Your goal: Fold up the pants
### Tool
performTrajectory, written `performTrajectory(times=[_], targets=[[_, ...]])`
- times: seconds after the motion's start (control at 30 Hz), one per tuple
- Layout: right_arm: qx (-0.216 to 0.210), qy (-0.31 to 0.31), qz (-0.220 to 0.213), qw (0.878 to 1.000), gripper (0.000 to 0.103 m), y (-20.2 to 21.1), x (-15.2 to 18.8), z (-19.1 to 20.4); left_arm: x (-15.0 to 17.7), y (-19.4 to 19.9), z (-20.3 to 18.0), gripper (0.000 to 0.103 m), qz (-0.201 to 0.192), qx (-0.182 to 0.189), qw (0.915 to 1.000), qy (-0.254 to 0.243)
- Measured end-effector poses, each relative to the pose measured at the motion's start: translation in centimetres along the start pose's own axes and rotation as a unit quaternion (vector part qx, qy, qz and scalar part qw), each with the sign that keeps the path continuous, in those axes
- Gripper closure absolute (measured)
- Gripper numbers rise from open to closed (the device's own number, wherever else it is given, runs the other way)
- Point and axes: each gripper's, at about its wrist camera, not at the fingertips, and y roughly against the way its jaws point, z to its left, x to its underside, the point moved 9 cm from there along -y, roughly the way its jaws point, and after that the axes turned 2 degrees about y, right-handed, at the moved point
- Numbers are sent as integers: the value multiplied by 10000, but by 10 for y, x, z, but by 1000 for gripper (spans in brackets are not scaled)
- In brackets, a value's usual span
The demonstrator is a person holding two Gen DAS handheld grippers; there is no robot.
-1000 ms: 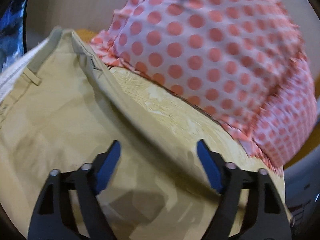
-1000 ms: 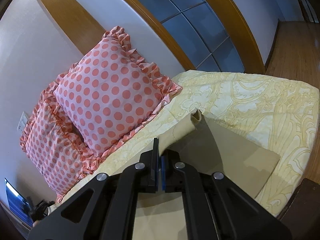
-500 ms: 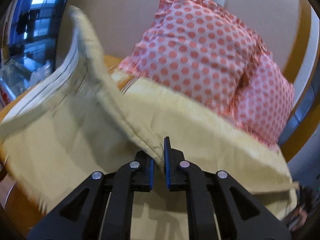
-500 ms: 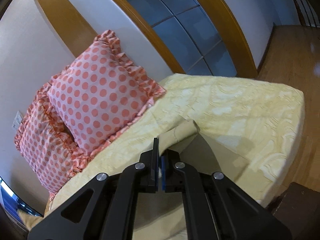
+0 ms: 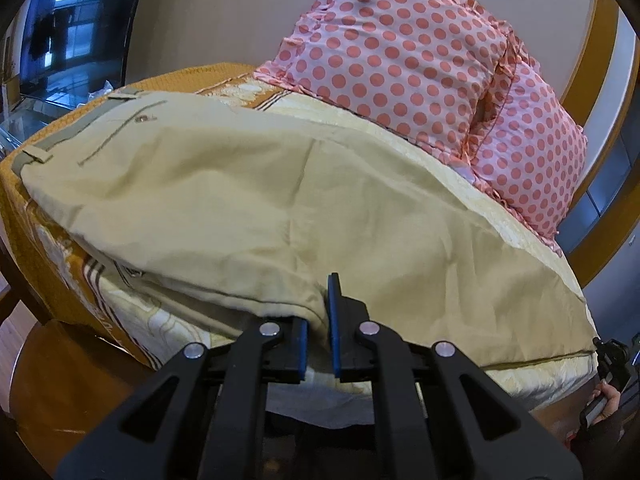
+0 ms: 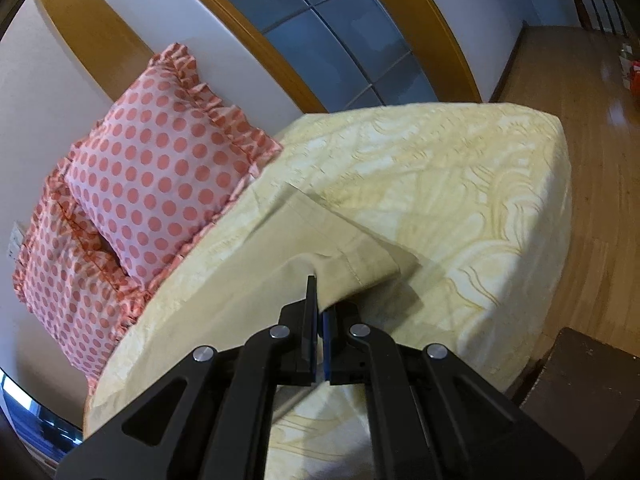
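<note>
Beige khaki pants (image 5: 256,200) lie spread across the yellow patterned bed, waistband with belt loops at the far left. My left gripper (image 5: 319,320) is shut on the pants' near edge at the bed's front side. In the right wrist view the leg end of the pants (image 6: 320,248) lies on the bed, and my right gripper (image 6: 319,312) is shut on its hem, which drapes from the jaws. The other gripper (image 5: 612,364) shows at the far right edge of the left wrist view.
Two pink polka-dot pillows (image 5: 400,60) (image 6: 160,176) lean against the wall at the head of the bed (image 6: 460,176). An orange bedspread border (image 5: 48,240) hangs at the left. Wooden floor (image 6: 592,120) lies to the right, a dark wooden piece (image 6: 580,380) at lower right.
My left gripper closed on the pants' edge, lifted it, and the fabric now lies flatter over the bed. My right gripper stayed shut on the hem while the leg end settled lower.
</note>
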Motion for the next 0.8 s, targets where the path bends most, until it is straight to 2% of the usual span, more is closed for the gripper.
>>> performTrajectory(times=[0.03, 0.07, 0.13, 0.17, 0.2, 0.27, 0.37, 0.43, 0.47, 0.5, 0.53, 0.6, 0.63, 0.67, 0.7, 0.8], targets=[[53, 34, 33, 10000, 101, 0, 1, -1, 2, 0, 0, 91, 5, 21, 10000, -35], [140, 29, 64, 9999, 96, 2, 3, -3, 2, 2, 1, 90, 4, 47, 10000, -48], [232, -62, 29, 9997, 77, 9, 1, -7, 2, 9, 1, 84, -68, 91, 9999, -88], [246, -97, -57, 9996, 58, 14, -2, -8, 1, 14, 1, 82, -126, 97, 9998, -128], [317, -80, -206, 9993, 52, 20, -7, -11, 1, 19, 1, 80, -177, 121, 9996, -163], [459, 10, -287, 9985, 52, 21, -13, -14, 1, 31, -1, 76, -305, 126, 9992, -239], [481, -14, -101, 9988, 53, 10, -11, -16, -2, 44, -5, 73, -461, 100, 9983, -340], [484, 71, -142, 9987, 56, 7, -9, -15, -4, 52, -9, 72, -584, 92, 9975, -382], [423, 114, -118, 9990, 59, 7, -5, -12, -6, 57, -9, 71, -659, 89, 9970, -397], [323, 129, -111, 9993, 68, 8, -2, -8, -9, 64, -12, 71, -805, 149, 9958, -408], [214, 153, -74, 9996, 72, 9, 3, -4, -11, 70, -14, 71, -906, 198, 9949, -405], [107, 280, -85, 9995, 72, 9, 11, 1, -16, 82, -20, 65, -1154, 332, 9919, -415], [45, 356, -144, 9993, 73, 9, 13, 4, -18, 87, -23, 58, -1262, 427, 9901, -452], [19, 372, -157, 9992, 77, 8, 13, 5, -20, 87, -27, 50, -1315, 472, 9888, -516], [-39, 355, -172, 9992, 87, 6, 13, 5, -21, 82, -28, 48, -1307, 430, 9888, -575], [-246, 282, -253, 9990, 96, 1, 9, 6, -24, 59, -24, 48, -1120, 393, 9915, -533]])
